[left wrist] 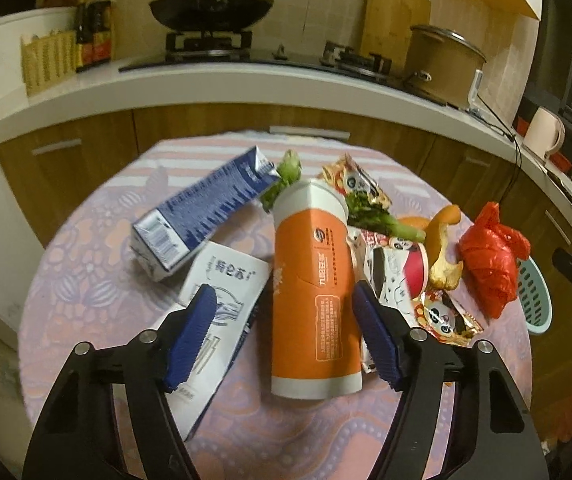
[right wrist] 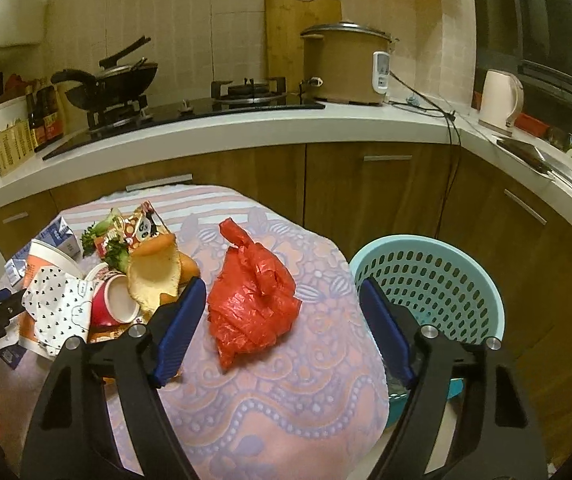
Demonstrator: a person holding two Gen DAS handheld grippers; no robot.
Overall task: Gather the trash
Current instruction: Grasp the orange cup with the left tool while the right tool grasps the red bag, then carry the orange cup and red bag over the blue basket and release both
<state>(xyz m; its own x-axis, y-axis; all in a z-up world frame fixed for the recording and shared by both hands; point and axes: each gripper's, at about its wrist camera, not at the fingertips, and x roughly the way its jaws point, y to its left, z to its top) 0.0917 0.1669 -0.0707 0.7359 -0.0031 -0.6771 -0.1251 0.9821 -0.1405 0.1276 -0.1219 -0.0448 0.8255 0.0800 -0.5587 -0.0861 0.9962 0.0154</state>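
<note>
Trash lies heaped on a round table [right wrist: 286,400] covered with a patterned pink-lilac cloth. Orange cup [left wrist: 313,292]: a paper cylinder on its side, long axis running away from the left camera, white rim pointing toward the counter, base nearest the camera. The left gripper [left wrist: 284,334] is spread wide, its ribbed blue pads flanking the cup's lower half; whether the right pad touches it cannot be told. Blue carton [left wrist: 202,212]: a box lying aslant, its gabled end toward the greens [left wrist: 286,178], just left of the cup. White carton [left wrist: 218,320]: flattened, partly under the left pad. Right of the cup crowd foil wrappers [left wrist: 445,320], a red-and-white printed cup [left wrist: 397,268] and curled orange peel [left wrist: 441,248]. Red bag [right wrist: 254,296]: crumpled thin plastic, knotted end pointing away, set apart from the heap near the table's right edge. The right gripper [right wrist: 284,330] hangs released, jaws wide on either side of the bag, not touching it. Basket [right wrist: 429,280]: perforated turquoise plastic, round, below the table edge, behind the right pad.
</note>
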